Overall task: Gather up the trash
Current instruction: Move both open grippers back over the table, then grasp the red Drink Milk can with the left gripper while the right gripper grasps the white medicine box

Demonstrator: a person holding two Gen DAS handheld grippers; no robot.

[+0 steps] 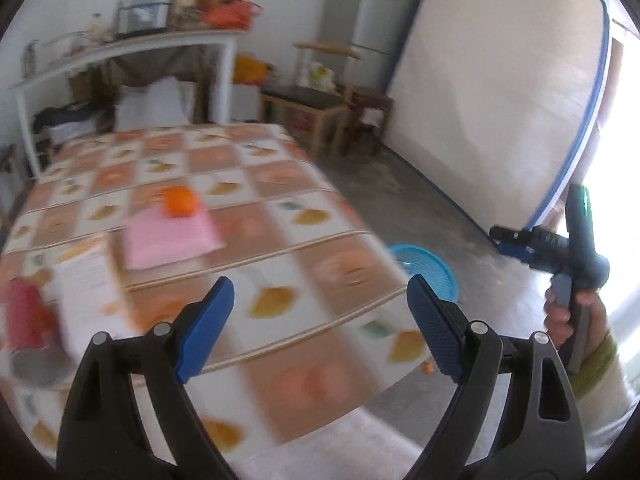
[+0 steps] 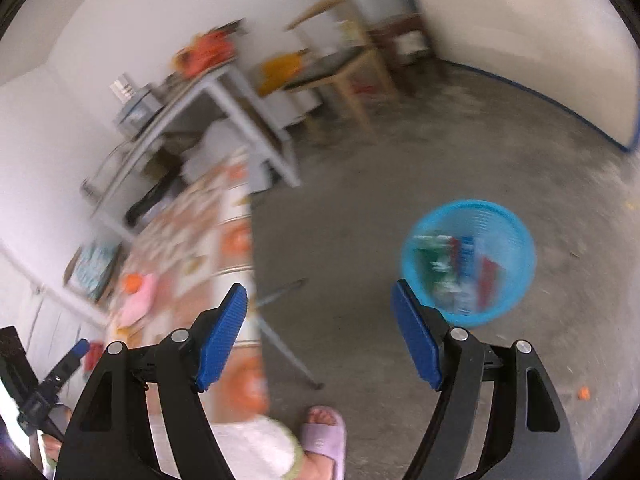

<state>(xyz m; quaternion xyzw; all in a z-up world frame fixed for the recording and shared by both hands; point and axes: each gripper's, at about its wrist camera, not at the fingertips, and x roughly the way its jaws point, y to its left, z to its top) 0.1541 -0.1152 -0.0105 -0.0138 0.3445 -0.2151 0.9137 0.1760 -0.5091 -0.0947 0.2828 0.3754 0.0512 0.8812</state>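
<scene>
Both views motion-blurred; no brand, label or writing legible anywhere.

Left wrist view: left gripper spread wide, nothing between the blue pads, over the near edge of the surface covered in an orange-and-white checked cloth. On the surface, left of centre: pink cloth with an orange round item on its far edge. Lower left of frame: white printed box, print too blurred to read, and beside it a red can lying with its metal end toward the camera. Blue basket on the floor, just past the surface's right edge, partly hidden. Small orange scrap on the floor, low centre-right. Right gripper seen far right in the person's hand; from here cannot tell its state.

Right wrist view: right gripper wide apart, empty, above the grey floor. Blue basket at right of centre, upright, holding green, red, blue and white packaging; printing smeared, unreadable. Surface runs along the left of the frame, pink cloth and orange item on it at lower left. Person's foot in a lilac slipper at bottom centre. Orange scrap on the floor, lower right.
</scene>
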